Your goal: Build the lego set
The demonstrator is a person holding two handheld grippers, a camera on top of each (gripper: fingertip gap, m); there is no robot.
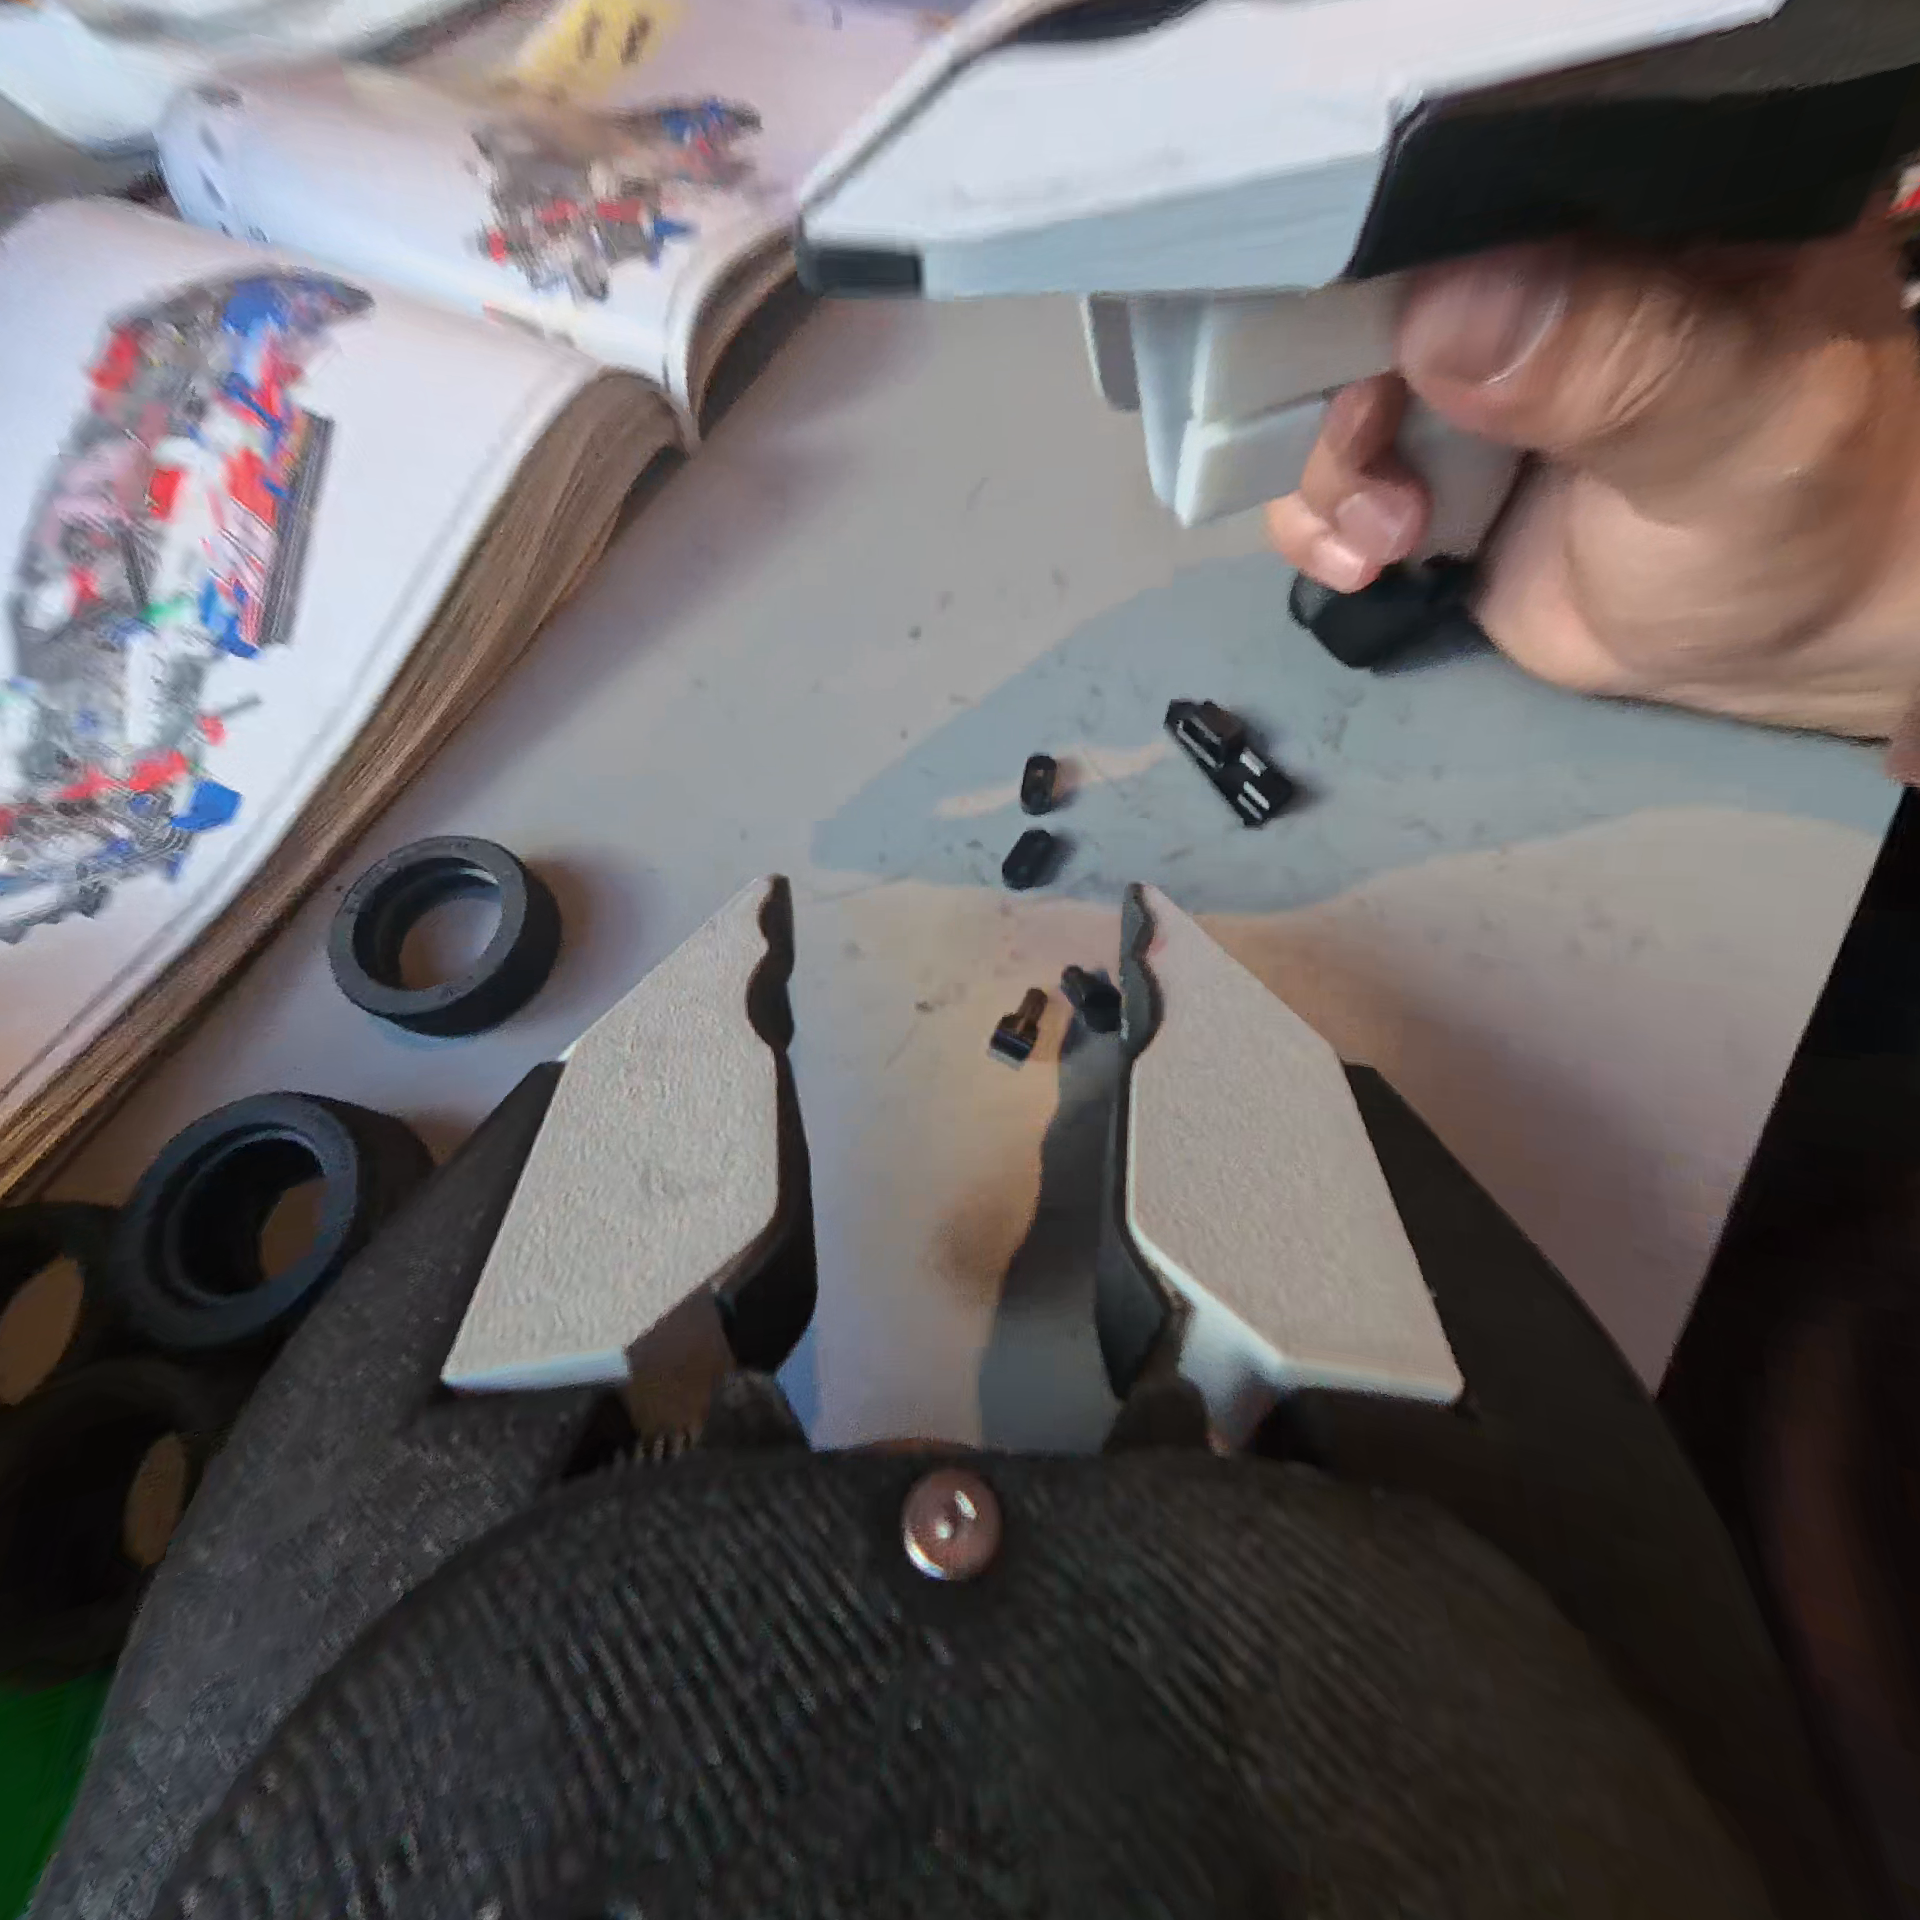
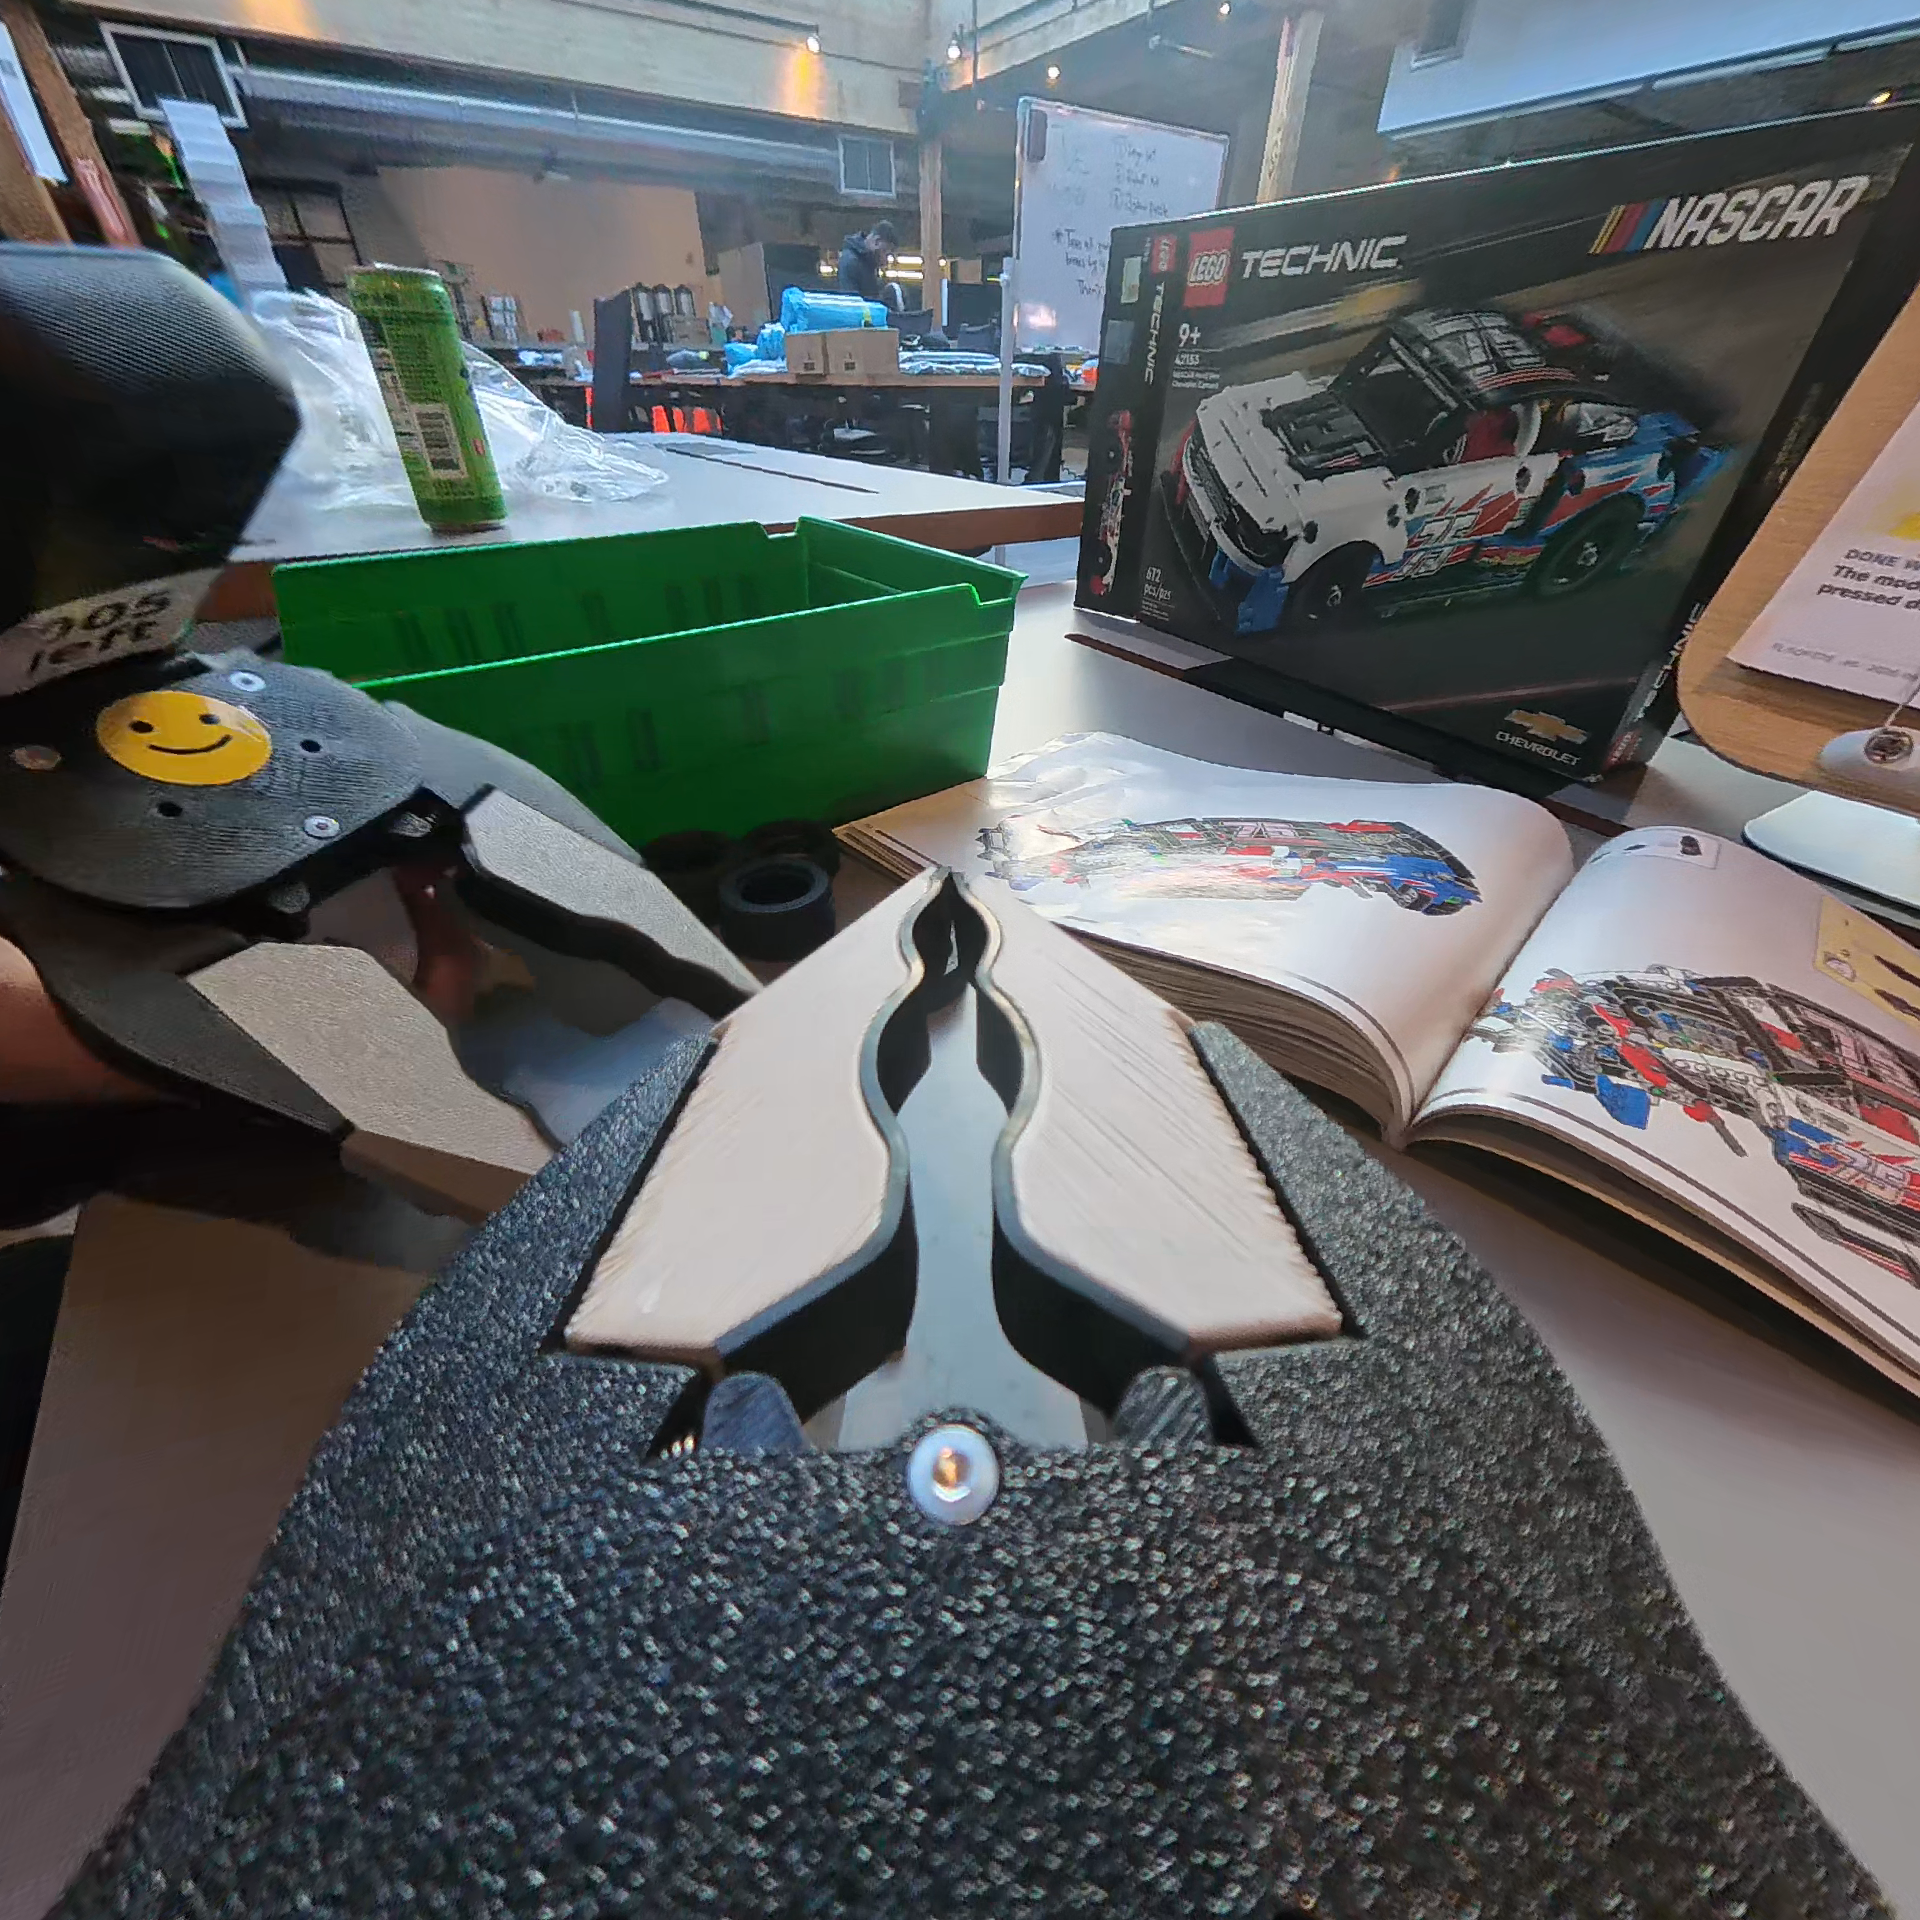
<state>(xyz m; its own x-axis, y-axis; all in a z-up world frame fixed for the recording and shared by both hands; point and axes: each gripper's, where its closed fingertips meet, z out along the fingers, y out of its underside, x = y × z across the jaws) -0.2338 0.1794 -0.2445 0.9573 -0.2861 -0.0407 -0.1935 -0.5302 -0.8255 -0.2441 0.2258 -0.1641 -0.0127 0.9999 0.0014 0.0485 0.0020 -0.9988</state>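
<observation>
The left tongs (image 1: pixel 956 935) hang low over the counter (image 1: pixel 1455 935), tips apart and empty, with two small black pins between them: one pin (image 1: pixel 1016 1029) lies free in the gap, the other pin (image 1: pixel 1091 995) sits right against the inner face of the right-hand finger. The step in hand looks like picking up one of these pins. To do it well, the tongs should centre on the free pin, so that the second one is not pinched along with it or flicked away, and close gently across its short body; a piece this small and smooth will likely skid on the hard top if one finger reaches it first.

Just beyond the tips lie two more pins (image 1: pixel 1039 781), and farther on a black connector piece (image 1: pixel 1229 761). The right tongs (image 2: pixel 951 894) are held above the counter with the tips together; whether anything tiny sits in the narrow gap behind them, I cannot tell. A hand (image 1: pixel 1662 499) grips their handle, right over the far pieces.

To the left lie black tyres (image 1: pixel 445 935), some close to the left tongs' body, and the open instruction book (image 1: pixel 364 520). A green bin (image 2: pixel 665 665), the set's box (image 2: pixel 1455 468) and a green can (image 2: pixel 426 395) stand farther back, clear of the work. The tyres and the book edge limit any sweep to the left.
</observation>
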